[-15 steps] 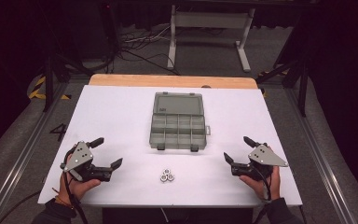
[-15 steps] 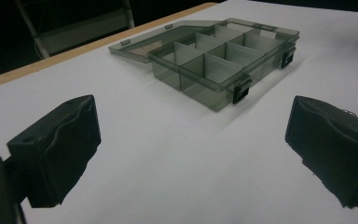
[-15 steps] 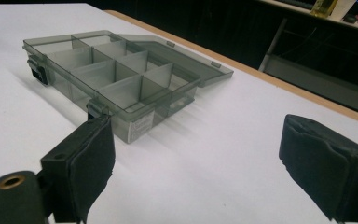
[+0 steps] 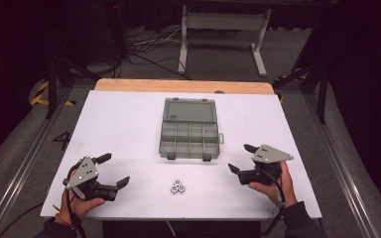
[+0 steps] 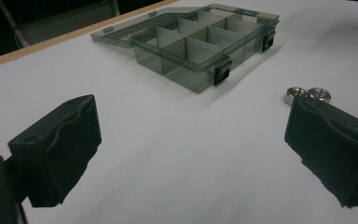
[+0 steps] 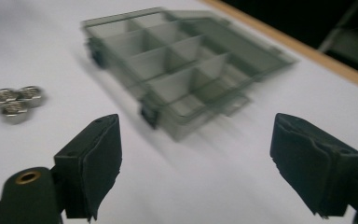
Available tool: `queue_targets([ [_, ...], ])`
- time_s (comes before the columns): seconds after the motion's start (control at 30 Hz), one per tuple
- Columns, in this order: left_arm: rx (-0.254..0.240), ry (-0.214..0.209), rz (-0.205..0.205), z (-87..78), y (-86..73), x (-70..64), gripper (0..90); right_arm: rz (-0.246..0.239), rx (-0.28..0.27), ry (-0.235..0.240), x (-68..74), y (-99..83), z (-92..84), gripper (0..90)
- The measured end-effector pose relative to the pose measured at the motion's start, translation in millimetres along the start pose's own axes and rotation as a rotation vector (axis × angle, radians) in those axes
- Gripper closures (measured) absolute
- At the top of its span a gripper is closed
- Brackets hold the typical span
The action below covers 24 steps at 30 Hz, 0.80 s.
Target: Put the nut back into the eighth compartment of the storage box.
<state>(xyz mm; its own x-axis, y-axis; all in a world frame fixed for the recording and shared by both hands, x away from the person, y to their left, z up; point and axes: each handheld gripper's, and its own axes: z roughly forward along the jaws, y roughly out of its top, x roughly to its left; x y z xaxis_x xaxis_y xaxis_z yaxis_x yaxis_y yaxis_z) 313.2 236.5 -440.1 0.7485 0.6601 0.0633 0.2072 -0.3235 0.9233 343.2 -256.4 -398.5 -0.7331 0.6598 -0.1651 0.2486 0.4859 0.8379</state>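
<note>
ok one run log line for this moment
left gripper: open, empty | right gripper: open, empty | nuts: clustered on table | organizer box: lid open

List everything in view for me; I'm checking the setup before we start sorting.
small silver metal hex nuts: three, touching in a cluster, near table edge, between the grippers
translucent grey plastic compartment box: one, lid open flat behind, table centre, compartments look empty
white rectangular table top: one, wooden strip along far edge
metal stand legs: grey, on the floor beyond the table
left gripper: black, fingers open, near left
right gripper: black, fingers open, near right
hands: two, holding the grippers
</note>
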Motion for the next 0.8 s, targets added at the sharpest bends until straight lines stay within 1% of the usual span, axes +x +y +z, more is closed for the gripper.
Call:
queue_targets([
  [0.03, 0.005, 0.009, -0.003, -3.1, -1.9, -0.9, 4.1, -0.011, 0.025, 0.040, 2.5, 7.7, 3.3, 18.1],
  [0.07, 0.007, 0.012, -0.005, -5.1, -3.1, -0.5, 4.2, -0.033, 0.073, 0.087, 7.9, 21.1, 9.6, 20.7],
  [0.1, 0.009, 0.019, -0.013, -7.0, -4.5, -0.2, 4.2, -0.047, 0.101, 0.115, 12.2, 30.5, 14.7, 22.6],
  [0.13, 0.009, 0.019, -0.013, -7.0, -4.5, -0.2, 4.3, -0.047, 0.101, 0.115, 12.2, 30.5, 14.7, 22.6],
  [0.17, 0.015, 0.024, -0.015, -8.5, -5.3, 0.0, 4.3, -0.069, 0.161, 0.154, 18.9, 42.4, 23.2, 22.9],
  [0.2, 0.017, 0.026, -0.021, -10.1, -6.2, -0.3, 4.3, -0.096, 0.214, 0.183, 25.9, 51.0, 31.1, 25.3],
  [0.23, 0.018, 0.025, -0.022, -10.9, -6.6, -0.7, 4.4, -0.128, 0.290, 0.227, 34.8, 60.2, 42.2, 27.3],
  [0.27, 0.025, 0.032, -0.019, -12.3, -7.3, -1.6, 4.5, -0.154, 0.338, 0.255, 40.6, 64.4, 49.5, 27.9],
  [0.3, 0.024, 0.033, -0.017, -13.1, -8.1, -2.2, 4.5, -0.204, 0.396, 0.299, 50.0, 69.1, 61.9, 30.1],
  [0.33, 0.029, 0.032, -0.019, -14.3, -9.1, -2.8, 4.5, -0.225, 0.443, 0.327, 56.8, 71.5, 71.2, 30.7],
  [0.37, 0.030, 0.032, -0.020, -15.5, -10.4, -3.5, 4.5, -0.247, 0.479, 0.347, 62.9, 72.7, 80.1, 31.2],
  [0.4, 0.036, 0.032, -0.020, -16.9, -11.2, -3.7, 4.5, -0.260, 0.522, 0.366, 68.2, 73.3, 87.6, 31.4],
  [0.43, 0.032, 0.031, -0.019, -17.7, -11.9, -3.6, 4.5, -0.278, 0.567, 0.383, 73.0, 73.4, 93.5, 32.6],
  [0.47, 0.032, 0.029, -0.023, -18.5, -12.2, -4.0, 4.5, -0.293, 0.592, 0.397, 77.2, 73.0, 98.8, 33.2],
  [0.5, 0.029, 0.032, -0.022, -19.5, -12.4, -4.9, 4.5, -0.307, 0.617, 0.418, 81.7, 73.2, 104.8, 37.0],
  [0.57, 0.031, 0.031, -0.018, -19.3, -11.8, -5.5, 4.5, -0.313, 0.645, 0.434, 86.0, 74.2, 110.7, 40.1],
  [0.63, 0.029, 0.026, -0.014, -17.3, -10.9, -6.0, 4.5, -0.318, 0.663, 0.451, 89.1, 74.3, 115.9, 44.6],
  [0.67, 0.033, 0.021, -0.011, -15.8, -10.2, -6.8, 4.5, -0.318, 0.677, 0.464, 91.6, 74.1, 118.1, 45.4],
  [0.7, 0.033, 0.021, -0.011, -15.8, -10.2, -6.8, 4.6, -0.318, 0.677, 0.464, 91.6, 74.1, 118.1, 45.4],
  [0.73, 0.033, 0.020, -0.006, -13.8, -9.6, -7.5, 4.6, -0.327, 0.688, 0.467, 94.9, 73.4, 120.9, 46.5],
  [0.77, 0.035, 0.016, -0.002, -12.4, -9.0, -7.8, 4.7, -0.337, 0.698, 0.479, 98.0, 72.9, 123.5, 46.7],
  [0.8, 0.038, 0.012, -0.006, -11.4, -8.9, -8.5, 4.7, -0.349, 0.704, 0.483, 99.5, 72.8, 125.4, 46.9],
])
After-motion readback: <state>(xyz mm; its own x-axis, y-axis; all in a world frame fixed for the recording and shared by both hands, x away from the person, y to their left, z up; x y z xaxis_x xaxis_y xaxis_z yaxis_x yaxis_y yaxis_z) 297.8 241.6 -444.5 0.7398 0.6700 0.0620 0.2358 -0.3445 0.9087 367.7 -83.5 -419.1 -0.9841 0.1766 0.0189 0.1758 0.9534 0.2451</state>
